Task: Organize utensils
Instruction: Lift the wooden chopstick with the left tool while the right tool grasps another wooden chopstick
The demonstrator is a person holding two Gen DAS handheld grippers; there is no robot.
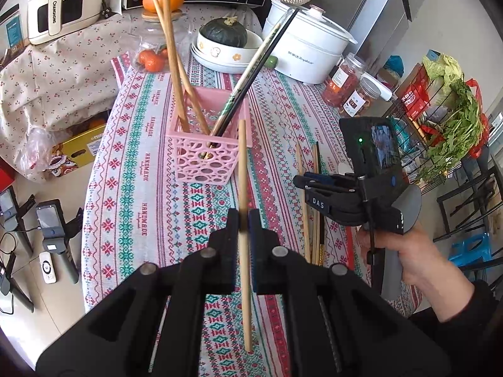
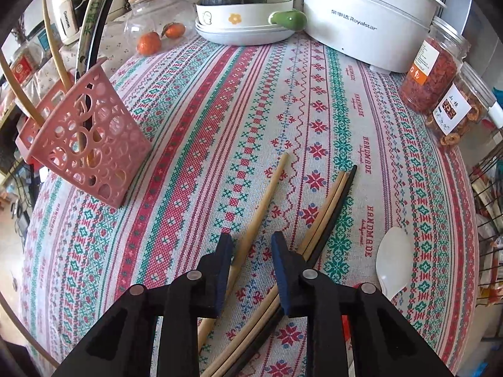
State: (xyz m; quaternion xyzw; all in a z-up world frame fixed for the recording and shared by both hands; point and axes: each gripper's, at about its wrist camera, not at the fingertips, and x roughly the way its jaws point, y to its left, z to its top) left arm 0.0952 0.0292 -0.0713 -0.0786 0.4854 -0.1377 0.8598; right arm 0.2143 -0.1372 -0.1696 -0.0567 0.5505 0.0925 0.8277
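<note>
The left gripper [image 1: 241, 220] clamps a bamboo chopstick [image 1: 242, 188] upright, the pink basket [image 1: 207, 154] just ahead. The right gripper [image 2: 251, 251] gapes over loose chopsticks [image 2: 327, 210], apparently not touching them.

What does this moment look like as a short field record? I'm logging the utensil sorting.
left hand-held gripper: shut on a wooden chopstick, held upright
right hand-held gripper: open, low over the loose chopsticks
pink basket: holds two wooden and two dark chopsticks, leaning
loose chopsticks: four lying on the tablecloth, one dark
white spoon: on the tablecloth, right of the loose chopsticks
tablecloth: patterned
</note>
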